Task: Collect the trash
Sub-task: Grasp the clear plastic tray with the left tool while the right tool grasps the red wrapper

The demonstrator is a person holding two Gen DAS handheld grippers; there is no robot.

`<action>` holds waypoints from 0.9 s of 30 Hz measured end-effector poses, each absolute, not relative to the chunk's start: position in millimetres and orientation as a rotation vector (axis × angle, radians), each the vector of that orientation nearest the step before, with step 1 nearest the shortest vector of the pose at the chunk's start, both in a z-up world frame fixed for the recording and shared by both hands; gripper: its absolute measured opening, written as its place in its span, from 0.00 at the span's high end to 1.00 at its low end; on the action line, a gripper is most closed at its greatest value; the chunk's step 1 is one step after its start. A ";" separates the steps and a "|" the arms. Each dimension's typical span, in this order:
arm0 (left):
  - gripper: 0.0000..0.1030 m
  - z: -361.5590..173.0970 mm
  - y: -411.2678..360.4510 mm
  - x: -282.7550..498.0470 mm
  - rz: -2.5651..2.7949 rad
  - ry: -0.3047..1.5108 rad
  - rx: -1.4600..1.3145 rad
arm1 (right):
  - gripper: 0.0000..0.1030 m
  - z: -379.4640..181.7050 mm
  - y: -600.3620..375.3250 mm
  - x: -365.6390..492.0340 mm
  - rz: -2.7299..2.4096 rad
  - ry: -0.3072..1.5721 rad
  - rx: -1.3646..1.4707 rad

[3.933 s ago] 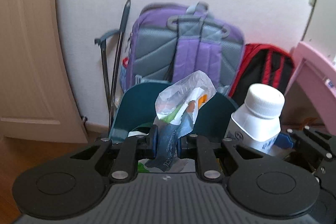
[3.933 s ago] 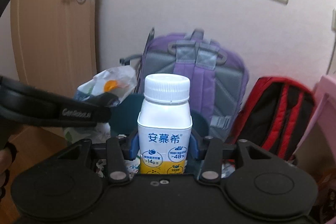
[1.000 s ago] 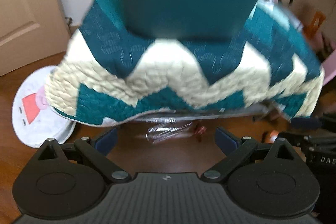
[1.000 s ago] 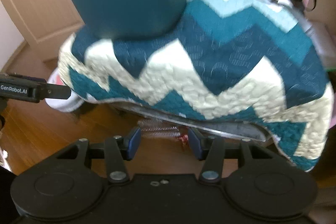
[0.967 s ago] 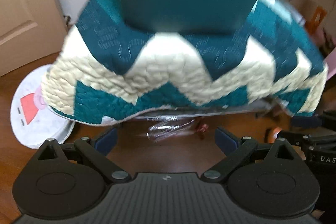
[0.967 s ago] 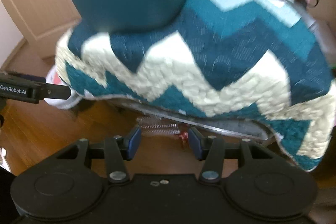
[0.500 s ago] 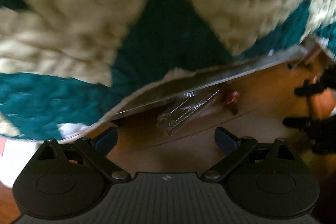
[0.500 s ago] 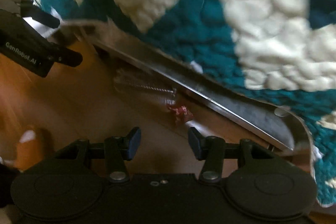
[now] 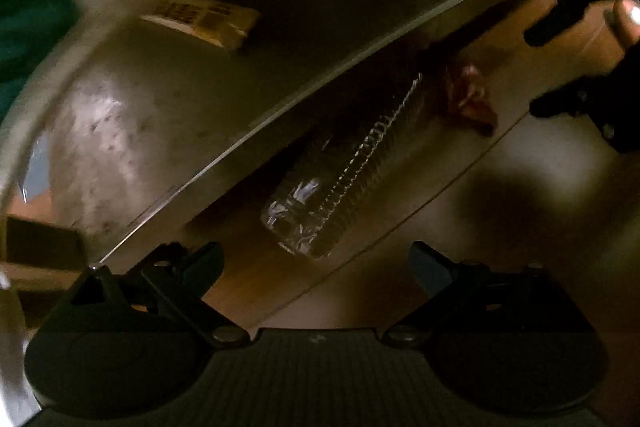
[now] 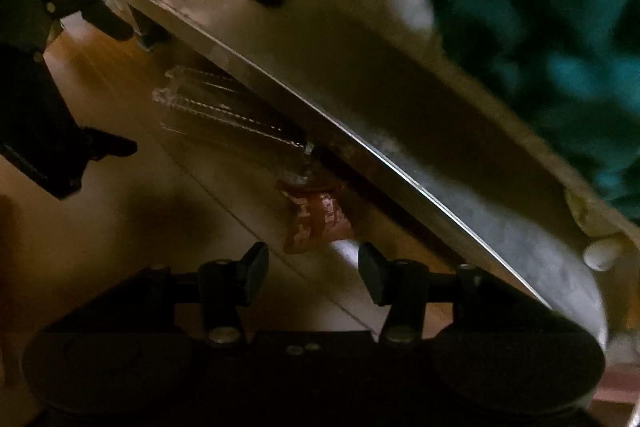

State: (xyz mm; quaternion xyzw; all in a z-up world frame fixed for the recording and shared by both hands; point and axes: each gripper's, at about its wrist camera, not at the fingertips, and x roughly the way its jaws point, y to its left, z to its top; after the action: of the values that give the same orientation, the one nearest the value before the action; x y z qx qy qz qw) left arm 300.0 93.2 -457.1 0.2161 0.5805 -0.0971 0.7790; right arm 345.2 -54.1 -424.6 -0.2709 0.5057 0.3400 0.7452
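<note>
Both grippers low, aimed under a metal edge at a crushed bottle on the wood floor.

Left gripper point(image 9: 316, 271): tongs wide apart, holding nothing. Right gripper point(image 10: 313, 267): tongs apart, w/ nothing between them. Clear plastic bottle point(image 9: 340, 179) lies flat, mid frame in left view; long axis runs diagonally, base toward lower left, red cap end point(image 9: 472, 99) pointing upper right. In right view the red end point(image 10: 316, 217) sits just ahead of the tips. Metal panel point(image 9: 168, 115) fills upper left, bottle partly beneath its edge.
</note>
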 end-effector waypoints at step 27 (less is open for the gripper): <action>0.35 -512.3 84.7 312.9 -0.285 1.230 0.481 | 0.54 -482.3 -44.5 371.8 0.693 1.118 -0.433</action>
State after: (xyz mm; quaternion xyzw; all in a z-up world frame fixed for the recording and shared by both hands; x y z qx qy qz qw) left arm 312.9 84.7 -512.3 0.2226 0.5692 -0.1319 0.7804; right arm 371.8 -44.5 -482.3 -0.1995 0.5155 0.3196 0.7696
